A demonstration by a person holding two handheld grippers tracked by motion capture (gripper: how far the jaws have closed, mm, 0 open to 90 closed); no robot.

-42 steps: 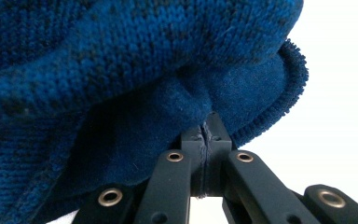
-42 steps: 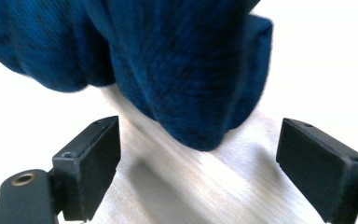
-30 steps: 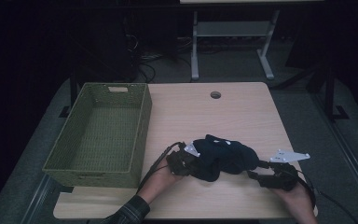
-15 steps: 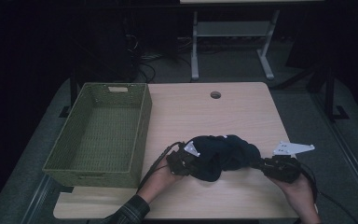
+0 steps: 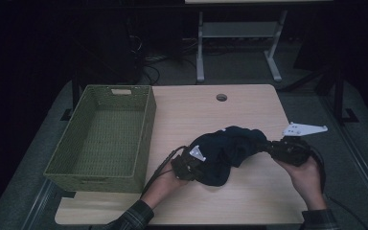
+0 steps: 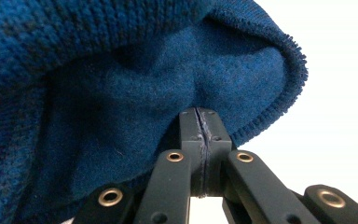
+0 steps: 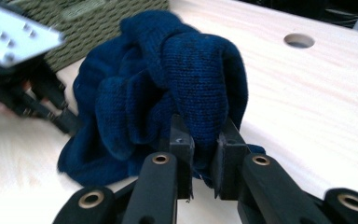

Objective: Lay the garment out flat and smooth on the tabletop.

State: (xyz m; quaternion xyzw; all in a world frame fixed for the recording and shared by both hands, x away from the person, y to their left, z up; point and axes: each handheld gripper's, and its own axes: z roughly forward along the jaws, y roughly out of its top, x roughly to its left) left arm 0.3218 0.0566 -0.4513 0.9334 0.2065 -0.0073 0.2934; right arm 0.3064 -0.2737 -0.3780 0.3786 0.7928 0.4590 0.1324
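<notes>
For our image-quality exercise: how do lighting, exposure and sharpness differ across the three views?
High view: dim, floor nearly black, knit reads almost black. Left gripper view: knit crisp, background blown out white. Right gripper view: bright, knit sharp, the other hand-held gripper at left blurred.

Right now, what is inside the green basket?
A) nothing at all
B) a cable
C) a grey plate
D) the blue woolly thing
A: the high view shows the green basket with a bare woven floor, while the blue knitted cloth sits on the table beside it, pinched by the left gripper and the right gripper.
</notes>
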